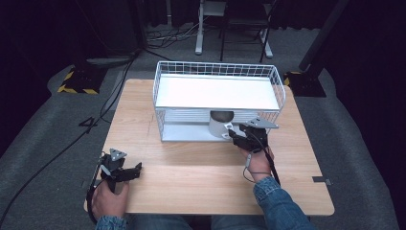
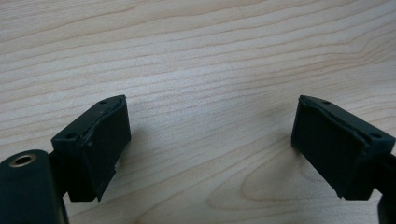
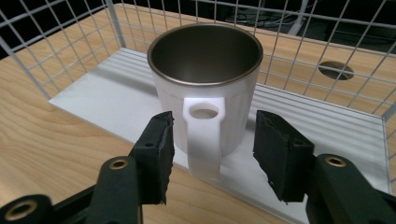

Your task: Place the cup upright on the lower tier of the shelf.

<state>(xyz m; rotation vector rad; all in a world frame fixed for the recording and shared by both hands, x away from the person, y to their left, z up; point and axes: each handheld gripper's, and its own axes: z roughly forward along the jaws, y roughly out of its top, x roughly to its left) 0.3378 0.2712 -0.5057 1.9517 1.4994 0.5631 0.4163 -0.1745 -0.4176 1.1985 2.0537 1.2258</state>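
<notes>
Right gripper view: upright mug (handle toward camera) between spread jaws; left jaws wide.

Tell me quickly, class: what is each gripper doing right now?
Left gripper: open, holding nothing, over bare wooden table.
Right gripper: open, jaws either side of the white mug's handle, not clamped on it.

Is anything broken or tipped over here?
Nothing stands out. The white mug stands upright and empty on the wire rack's lower shelf, its handle between the open jaws of the right hand-held gripper.
</notes>
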